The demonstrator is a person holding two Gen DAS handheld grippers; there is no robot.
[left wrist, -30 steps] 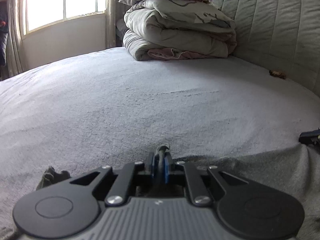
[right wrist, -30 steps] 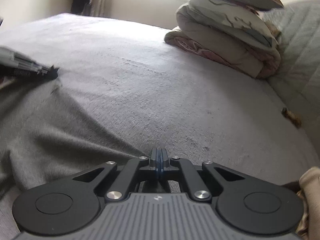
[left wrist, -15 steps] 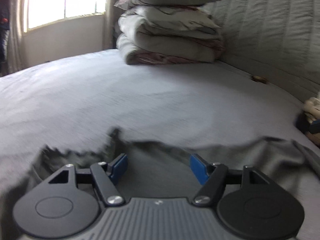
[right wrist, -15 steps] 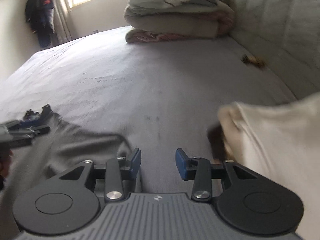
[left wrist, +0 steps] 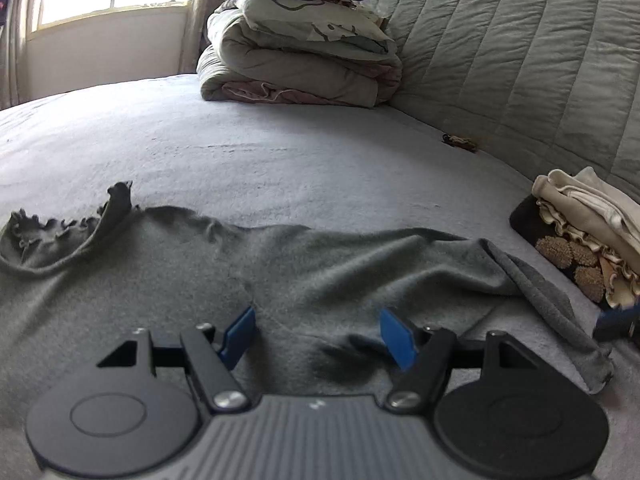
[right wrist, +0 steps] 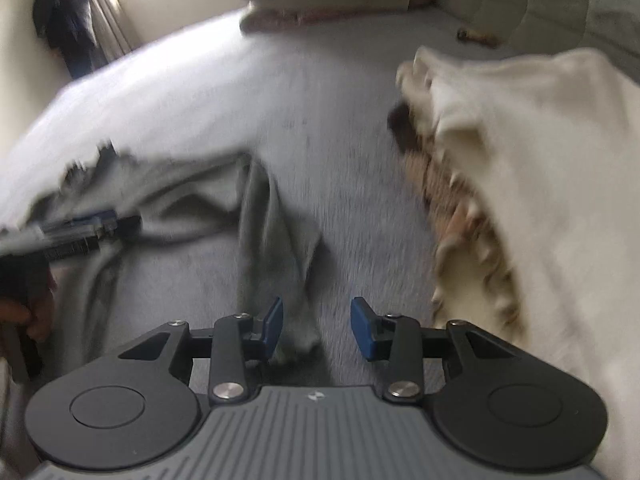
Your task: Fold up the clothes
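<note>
A grey long-sleeved top [left wrist: 280, 264] with a frilled neckline lies spread across the bed. My left gripper [left wrist: 318, 336] hovers low over its middle, open, with nothing pinched between the blue pads. The right wrist view is blurred. There the top [right wrist: 192, 196] trails a sleeve [right wrist: 276, 232] toward my right gripper [right wrist: 319, 330]. Its jaws are closing but stand apart, the sleeve's end lying just below the left pad, unpressed. The left gripper [right wrist: 92, 224] shows at the left edge over the cloth.
A cream and brown pile of clothes [left wrist: 580, 216] sits at the right by the quilted headboard [left wrist: 520, 60]. Folded bedding and a pillow [left wrist: 304, 48] are stacked at the far end. A small brown object [left wrist: 460, 142] lies near the headboard. A dark jacket [right wrist: 64, 20] hangs by the window.
Both grippers were shut on the grey top's edge; both have let go, opened and pulled back. The top now lies flat. The right gripper swung toward the cream pile.
</note>
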